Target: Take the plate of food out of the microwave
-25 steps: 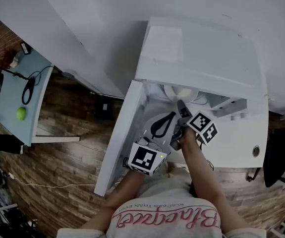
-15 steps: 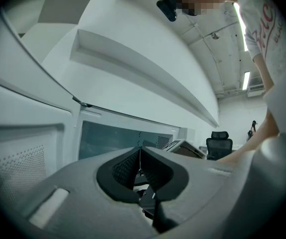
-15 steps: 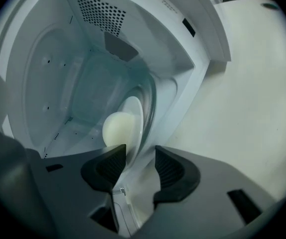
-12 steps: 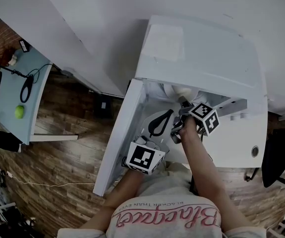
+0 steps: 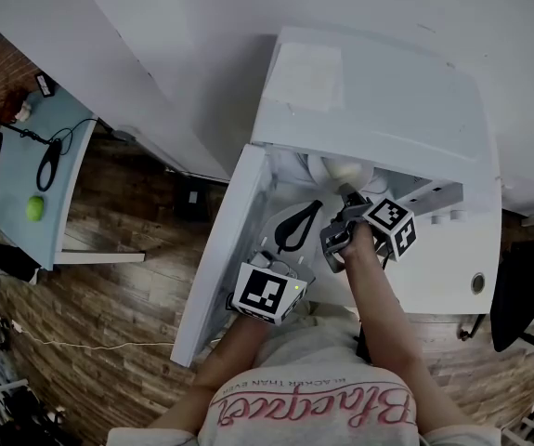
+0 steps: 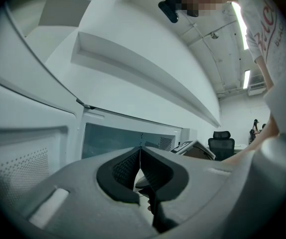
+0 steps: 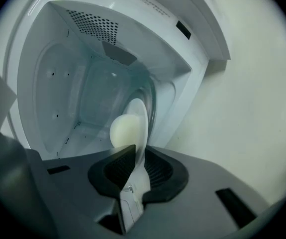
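Observation:
The white microwave (image 5: 369,100) stands with its door (image 5: 225,249) swung open to the left. Inside, a white plate (image 7: 141,114) carries a pale round piece of food (image 7: 122,129); from the head view the plate (image 5: 327,168) shows just inside the opening. My right gripper (image 7: 135,166) reaches into the cavity, and its jaws have just been closing onto the plate's near rim, which now sits pinched between the pads. From above, the right gripper (image 5: 348,198) is at the cavity's mouth. My left gripper (image 6: 141,156) is shut and holds nothing, hanging level beside the door (image 6: 113,138); its place from above is left gripper (image 5: 311,212).
A light blue table (image 5: 20,170) at the far left holds a green ball (image 5: 34,209) and a black cable. A dark office chair (image 5: 517,295) stands at the right. Wooden floor lies below the microwave's counter.
The right gripper's jaws have closed from wide open onto the plate's rim, and its marker cube has rolled a little to the right. The left gripper has stayed put.

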Action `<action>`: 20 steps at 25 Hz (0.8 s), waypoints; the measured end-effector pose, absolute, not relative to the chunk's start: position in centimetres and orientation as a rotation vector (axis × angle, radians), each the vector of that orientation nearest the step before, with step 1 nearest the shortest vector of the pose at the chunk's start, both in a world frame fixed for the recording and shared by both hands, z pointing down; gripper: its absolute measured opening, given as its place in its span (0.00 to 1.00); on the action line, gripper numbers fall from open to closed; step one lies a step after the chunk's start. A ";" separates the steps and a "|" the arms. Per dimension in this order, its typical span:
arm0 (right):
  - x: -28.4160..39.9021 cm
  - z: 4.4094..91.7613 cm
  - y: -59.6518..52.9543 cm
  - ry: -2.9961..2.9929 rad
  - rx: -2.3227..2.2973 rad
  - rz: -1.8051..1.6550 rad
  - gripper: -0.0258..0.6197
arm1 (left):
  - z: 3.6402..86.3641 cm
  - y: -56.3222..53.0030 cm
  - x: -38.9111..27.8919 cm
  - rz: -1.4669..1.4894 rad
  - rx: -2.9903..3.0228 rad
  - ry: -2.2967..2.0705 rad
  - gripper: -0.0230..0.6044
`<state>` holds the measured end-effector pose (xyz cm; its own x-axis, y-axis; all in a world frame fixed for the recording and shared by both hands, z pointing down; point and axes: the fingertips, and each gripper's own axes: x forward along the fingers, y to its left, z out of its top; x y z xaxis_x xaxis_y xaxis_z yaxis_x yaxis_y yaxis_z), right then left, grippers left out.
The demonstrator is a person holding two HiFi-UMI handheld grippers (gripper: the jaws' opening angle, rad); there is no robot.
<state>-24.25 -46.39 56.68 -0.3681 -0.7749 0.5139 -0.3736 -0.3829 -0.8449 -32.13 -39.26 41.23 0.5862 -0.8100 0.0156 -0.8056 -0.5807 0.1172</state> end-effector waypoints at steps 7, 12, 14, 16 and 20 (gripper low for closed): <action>-24.0 56.6 -46.2 1.495 -1.391 -1.761 0.12 | 41.1 -39.0 -32.0 -0.070 2.717 -1.370 0.05; -23.9 56.6 -46.1 1.476 -1.299 -1.729 0.10 | 41.1 -38.4 -31.7 -0.072 2.713 -1.353 0.05; -23.8 56.5 -46.1 1.469 -1.280 -1.728 0.10 | 41.1 -38.3 -31.7 -0.073 2.717 -1.348 0.05; -23.8 56.4 -46.1 1.468 -1.271 -1.723 0.10 | 41.1 -38.1 -31.7 -0.070 2.728 -1.345 0.05; -23.8 55.5 -45.8 1.504 -1.247 -1.704 0.08 | 41.1 -37.7 -31.4 -0.067 2.744 -1.328 0.05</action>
